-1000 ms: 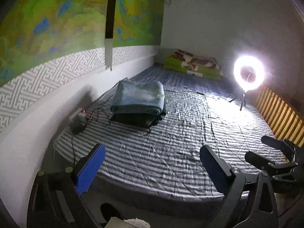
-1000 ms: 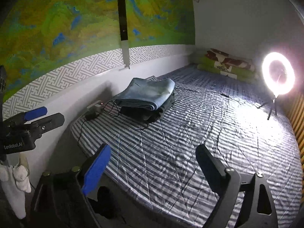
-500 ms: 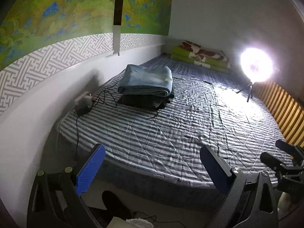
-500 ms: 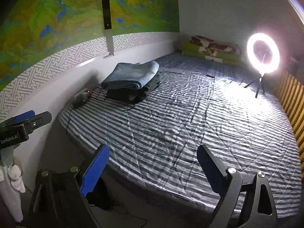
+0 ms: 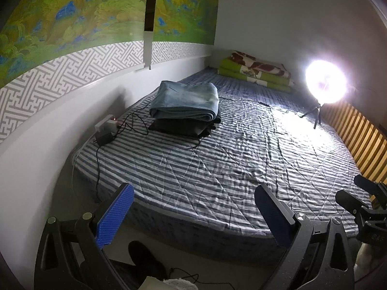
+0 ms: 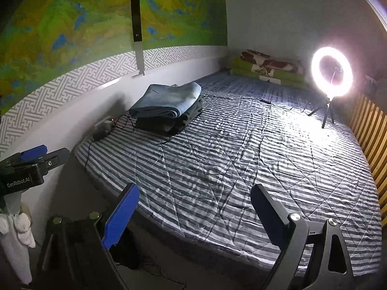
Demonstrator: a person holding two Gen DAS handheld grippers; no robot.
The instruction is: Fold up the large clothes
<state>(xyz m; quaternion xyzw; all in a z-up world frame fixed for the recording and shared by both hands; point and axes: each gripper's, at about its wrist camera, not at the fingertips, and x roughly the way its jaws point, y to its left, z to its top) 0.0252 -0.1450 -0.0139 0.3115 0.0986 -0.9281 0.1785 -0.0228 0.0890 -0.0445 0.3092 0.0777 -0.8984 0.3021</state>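
Note:
A folded pale blue garment (image 5: 187,101) (image 6: 169,102) lies on top of a folded dark garment (image 5: 186,128) (image 6: 164,123), stacked near the wall on the striped bed (image 5: 217,169) (image 6: 229,169). My left gripper (image 5: 193,213) hangs open off the bed's near edge, far from the stack, with nothing between its blue pads (image 5: 115,217). My right gripper (image 6: 194,215) is open too, empty, over the same near edge. From the left wrist view the right gripper (image 5: 358,198) appears at the far right; from the right wrist view the left gripper (image 6: 38,157) sits at the far left.
A power strip with a charger and cables (image 5: 106,130) (image 6: 102,129) lies by the wall beside the stack. A lit ring light on a small tripod (image 5: 324,85) (image 6: 331,72) stands on the bed's far right. Folded green bedding (image 5: 256,72) (image 6: 268,71) lies at the head. A slatted wooden rail (image 5: 360,140) runs along the right side.
Both grippers have drawn back and risen slightly from the bed, so more of its near edge and the floor shows. Both stayed open and empty; the stack has not moved.

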